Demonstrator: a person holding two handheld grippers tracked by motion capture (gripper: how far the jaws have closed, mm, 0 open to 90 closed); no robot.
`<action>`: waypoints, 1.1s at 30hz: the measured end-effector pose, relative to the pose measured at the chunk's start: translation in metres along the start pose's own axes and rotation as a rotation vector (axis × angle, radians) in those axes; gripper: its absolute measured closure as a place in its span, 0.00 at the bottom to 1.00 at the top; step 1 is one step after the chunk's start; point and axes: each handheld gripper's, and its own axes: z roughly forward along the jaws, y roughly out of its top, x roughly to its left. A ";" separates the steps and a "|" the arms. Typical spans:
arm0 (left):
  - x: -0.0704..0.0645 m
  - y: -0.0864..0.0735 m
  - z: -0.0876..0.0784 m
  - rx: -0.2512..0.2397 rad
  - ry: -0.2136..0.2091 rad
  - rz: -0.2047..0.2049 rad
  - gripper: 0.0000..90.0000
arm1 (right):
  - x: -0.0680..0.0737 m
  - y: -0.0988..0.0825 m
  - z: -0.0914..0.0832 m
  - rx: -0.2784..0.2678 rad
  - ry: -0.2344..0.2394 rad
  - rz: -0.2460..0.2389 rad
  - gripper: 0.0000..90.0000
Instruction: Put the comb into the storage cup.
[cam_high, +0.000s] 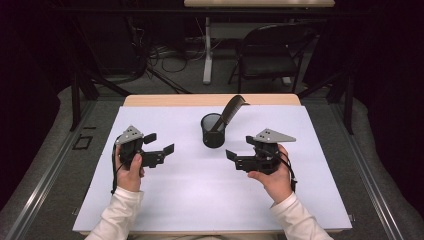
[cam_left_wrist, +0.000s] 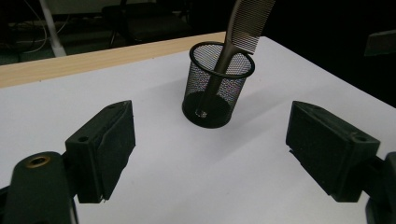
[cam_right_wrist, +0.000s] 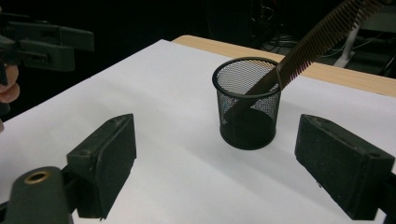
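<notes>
A black mesh cup (cam_high: 213, 131) stands upright near the middle of the white table sheet (cam_high: 200, 185). A dark comb (cam_high: 229, 112) leans in it, handle down, teeth end sticking out toward the upper right. My left gripper (cam_high: 161, 143) rests to the left of the cup, open and empty. My right gripper (cam_high: 239, 148) sits to the right of the cup, also open with nothing between its jaws. In the left gripper view the cup (cam_left_wrist: 215, 85) and comb (cam_left_wrist: 243, 25) lie ahead between the jaws. The right gripper view shows the cup (cam_right_wrist: 248, 103) and comb (cam_right_wrist: 312, 42) ahead too.
The wooden table edge (cam_high: 210, 100) runs behind the sheet. Beyond it stand a black folding chair (cam_high: 267, 52), a white table leg (cam_high: 207, 50) and floor cables (cam_high: 160, 55). The other gripper (cam_right_wrist: 44, 44) appears at the upper left of the right gripper view.
</notes>
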 end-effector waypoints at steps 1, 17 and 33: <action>0.000 0.000 -0.001 0.000 0.001 0.001 0.17 | 0.000 -0.002 -0.001 0.002 -0.002 -0.001 0.14; 0.006 0.003 -0.008 -0.021 0.010 -0.010 0.17 | 0.003 -0.025 -0.021 -0.002 -0.062 -0.033 0.15; 0.013 0.003 -0.013 -0.034 0.014 -0.028 0.17 | 0.006 -0.055 -0.032 -0.019 -0.096 -0.028 0.16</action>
